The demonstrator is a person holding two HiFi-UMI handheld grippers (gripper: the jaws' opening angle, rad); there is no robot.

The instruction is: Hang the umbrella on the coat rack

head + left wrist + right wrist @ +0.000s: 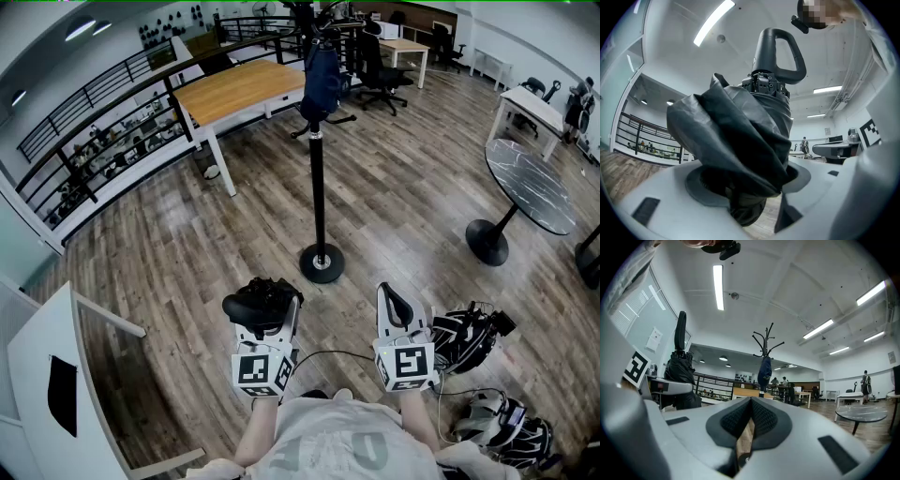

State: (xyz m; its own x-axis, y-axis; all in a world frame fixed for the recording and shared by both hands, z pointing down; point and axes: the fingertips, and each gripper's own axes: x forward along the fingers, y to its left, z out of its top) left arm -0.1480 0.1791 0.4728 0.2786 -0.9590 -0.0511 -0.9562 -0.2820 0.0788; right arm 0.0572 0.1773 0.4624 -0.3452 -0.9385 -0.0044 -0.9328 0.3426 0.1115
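Observation:
A folded black umbrella point(258, 300) stands upright between the jaws of my left gripper point(266, 323), low in the head view. In the left gripper view the pads press into the bunched black fabric point(740, 140), and the loop handle point(780, 51) rises above it. My left gripper point(745, 192) is shut on it. My right gripper point(394, 300) is beside it, shut and empty, its pads point(761, 420) meeting. The black coat rack point(319, 187) stands on a round base point(322, 263) ahead, with a dark blue bag point(322, 80) hanging on it. The rack point(765, 341) also shows in the right gripper view.
A wooden table point(244, 89) stands behind the rack on the left. A round dark table point(530, 187) stands at right. Black-and-white bags point(473, 337) lie on the floor by my right side. A white panel point(56, 375) is at lower left, and a black railing point(103, 122) runs along the left.

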